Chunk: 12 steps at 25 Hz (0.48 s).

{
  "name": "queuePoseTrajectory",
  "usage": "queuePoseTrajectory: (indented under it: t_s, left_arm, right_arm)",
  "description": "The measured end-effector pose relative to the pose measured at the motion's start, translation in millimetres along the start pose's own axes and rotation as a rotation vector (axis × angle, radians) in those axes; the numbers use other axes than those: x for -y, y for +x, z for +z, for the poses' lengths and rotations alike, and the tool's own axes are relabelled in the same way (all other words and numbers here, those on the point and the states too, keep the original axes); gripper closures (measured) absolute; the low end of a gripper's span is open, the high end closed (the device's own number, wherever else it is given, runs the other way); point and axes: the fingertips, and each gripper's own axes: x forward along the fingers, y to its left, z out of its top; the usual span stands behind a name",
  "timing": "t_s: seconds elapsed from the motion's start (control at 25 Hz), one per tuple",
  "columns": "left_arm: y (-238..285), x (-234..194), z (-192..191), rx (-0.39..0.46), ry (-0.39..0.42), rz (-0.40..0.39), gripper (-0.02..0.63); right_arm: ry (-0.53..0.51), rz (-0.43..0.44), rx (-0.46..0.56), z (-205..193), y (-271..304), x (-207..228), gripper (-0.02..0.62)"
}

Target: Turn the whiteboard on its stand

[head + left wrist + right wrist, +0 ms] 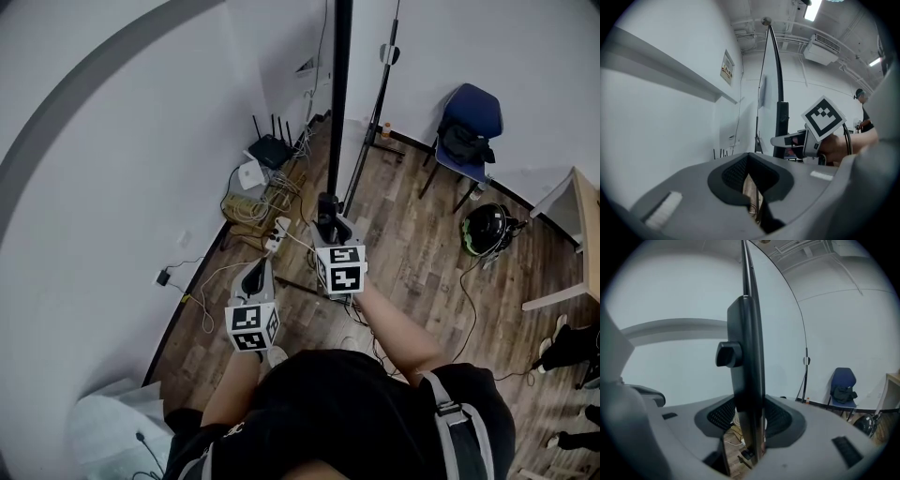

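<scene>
The whiteboard stands edge-on, so its black side frame point(338, 94) shows as a thin upright bar. My right gripper point(328, 223) is shut on the lower end of that frame. In the right gripper view the frame point(750, 357) and its clamp knob point(727, 355) rise between the pads of the right gripper point(750, 417), which touch it on both sides. My left gripper point(254, 277) hangs lower and to the left, clear of the board. In its own view the left gripper point(748, 161) has its pads together on nothing, and the whiteboard point(762, 93) stands ahead.
A router point(272, 150), tangled cables and a power strip point(278, 234) lie by the wall behind the board. A thin light stand point(384, 94), a blue chair point(469, 122), a helmet point(487, 228) and a table edge point(574, 234) are at the right. Cables cross the wooden floor.
</scene>
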Motion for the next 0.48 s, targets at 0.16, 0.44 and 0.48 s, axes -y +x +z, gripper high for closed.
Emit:
queuePoseTrajectory:
  t_s: [0.16, 0.44, 0.48]
  left_arm:
    - [-1, 1, 1, -0.001, 0.005, 0.004, 0.597]
    - [-9, -12, -2, -0.002, -0.009, 0.041, 0.597]
    - [-11, -15, -3, -0.002, -0.011, 0.047, 0.597]
  right_arm:
    - [-0.006, 0.016, -0.002, 0, -1, -10, 0.408]
    - [-0.037, 0.084, 0.000, -2, 1, -46, 0.405]
    - [-0.041, 0.098, 0.000, -2, 1, -53, 0.405]
